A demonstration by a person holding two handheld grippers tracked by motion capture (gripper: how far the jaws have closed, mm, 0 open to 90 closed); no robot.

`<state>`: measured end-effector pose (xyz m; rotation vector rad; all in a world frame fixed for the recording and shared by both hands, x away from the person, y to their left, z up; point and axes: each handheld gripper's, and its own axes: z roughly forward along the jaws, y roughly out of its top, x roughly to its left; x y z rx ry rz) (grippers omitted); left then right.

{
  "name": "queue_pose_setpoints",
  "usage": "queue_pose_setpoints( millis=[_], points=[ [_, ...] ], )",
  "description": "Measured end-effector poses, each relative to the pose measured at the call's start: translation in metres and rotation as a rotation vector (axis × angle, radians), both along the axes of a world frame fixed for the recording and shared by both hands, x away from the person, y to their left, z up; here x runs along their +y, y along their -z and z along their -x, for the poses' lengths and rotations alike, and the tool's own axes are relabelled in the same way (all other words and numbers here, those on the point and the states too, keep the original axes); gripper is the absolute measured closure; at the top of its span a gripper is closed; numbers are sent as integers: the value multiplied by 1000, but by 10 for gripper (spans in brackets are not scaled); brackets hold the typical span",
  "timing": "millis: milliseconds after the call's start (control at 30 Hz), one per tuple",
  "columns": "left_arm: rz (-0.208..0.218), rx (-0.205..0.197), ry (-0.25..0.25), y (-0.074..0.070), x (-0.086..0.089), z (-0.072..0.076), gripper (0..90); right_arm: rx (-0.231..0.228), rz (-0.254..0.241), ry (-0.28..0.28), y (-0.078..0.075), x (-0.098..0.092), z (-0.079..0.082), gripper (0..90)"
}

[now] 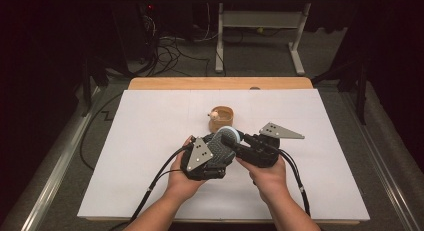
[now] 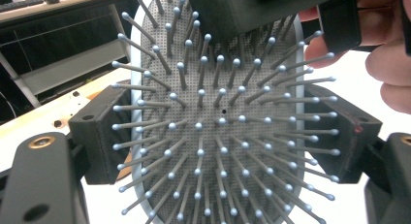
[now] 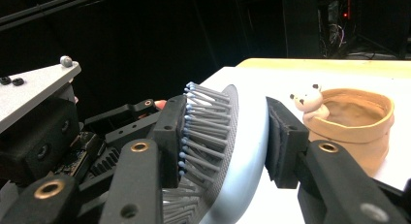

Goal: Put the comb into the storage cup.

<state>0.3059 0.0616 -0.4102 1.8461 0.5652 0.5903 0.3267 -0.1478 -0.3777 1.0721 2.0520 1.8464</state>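
Currently: hairbrush (image 2: 213,122) mid-handover above the table (image 1: 125,156). My left gripper (image 2: 218,136) clamps its sides; my right gripper (image 3: 225,136) closes across bristles and back. Next: left releases carefully.

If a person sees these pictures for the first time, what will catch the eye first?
First comes the pale blue hairbrush with its dense ball-tipped bristles, held above the white table near its middle. The left gripper clamps its two edges, while the right gripper pinches it across bristles and back. Just beyond stands a small tan basket with a little bear figure at its rim.
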Motion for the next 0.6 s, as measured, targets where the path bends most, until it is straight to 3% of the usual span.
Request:
queue_pose_setpoints(
  millis=[600],
  points=[
    [4, 7, 4, 0, 0, -1, 196, 17, -12, 7, 0, -1, -1, 609]
  ],
)
